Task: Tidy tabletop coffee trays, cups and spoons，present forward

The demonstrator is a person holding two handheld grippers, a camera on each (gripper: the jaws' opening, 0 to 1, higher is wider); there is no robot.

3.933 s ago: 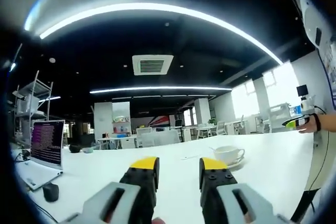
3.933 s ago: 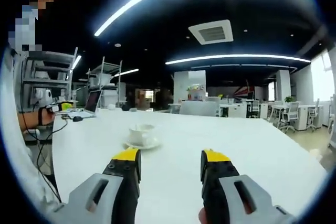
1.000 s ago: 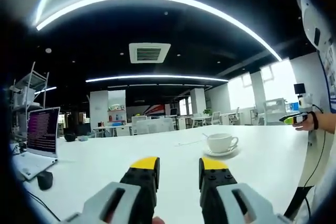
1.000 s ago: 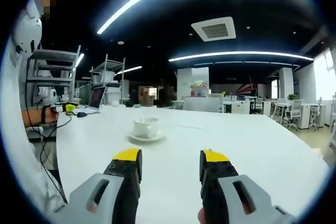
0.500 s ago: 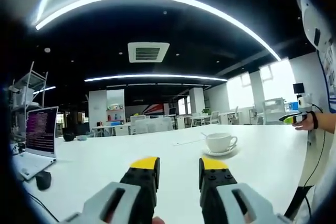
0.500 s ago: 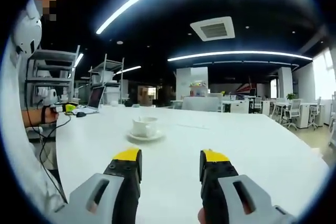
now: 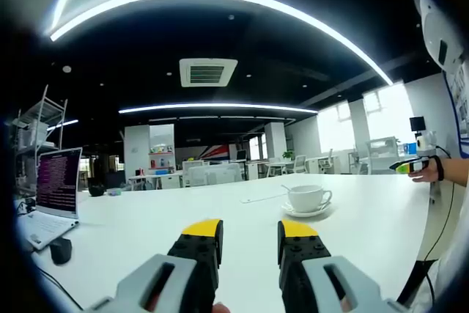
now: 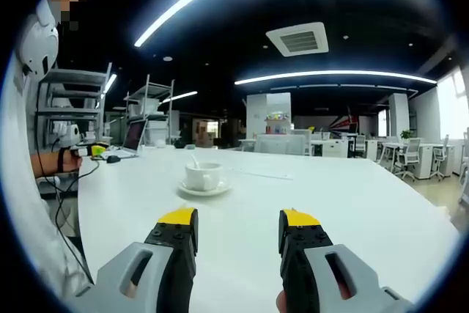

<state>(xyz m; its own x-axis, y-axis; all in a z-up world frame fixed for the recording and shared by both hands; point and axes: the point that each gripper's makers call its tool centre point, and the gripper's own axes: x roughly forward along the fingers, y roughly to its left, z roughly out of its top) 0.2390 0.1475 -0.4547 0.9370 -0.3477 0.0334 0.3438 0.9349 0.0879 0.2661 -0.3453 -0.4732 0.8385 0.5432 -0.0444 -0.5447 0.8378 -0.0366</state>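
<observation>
- The left tool (image 7: 249, 234) rides low over the white tabletop (image 7: 146, 232), its yellow-tipped jaws parted with a clear gap and nothing between them.
- The right tool (image 8: 240, 227) hovers over the same tabletop (image 8: 352, 210), jaws likewise spread and bare.
- A white coffee cup (image 7: 306, 197) stands upright on a white saucer (image 7: 308, 212), ahead and to the right of the left tool, well apart from its jaws.
- In the right gripper view, the cup (image 8: 202, 176) on its saucer (image 8: 204, 190) sits ahead and left of the jaws.
- A spoon handle (image 8: 193, 160) sticks up from the cup; the same handle (image 7: 286, 189) shows at the cup's left rim in the left gripper view.
- A thin flat pale strip (image 7: 258, 198) lies on the tabletop beyond the cup; what it is I cannot tell.
- An open laptop (image 7: 57, 190) and a dark mouse (image 7: 61, 250) sit at the far left of the tabletop.
- A person's hand (image 7: 432, 171) with a black wrist strap reaches in at the right edge.
</observation>
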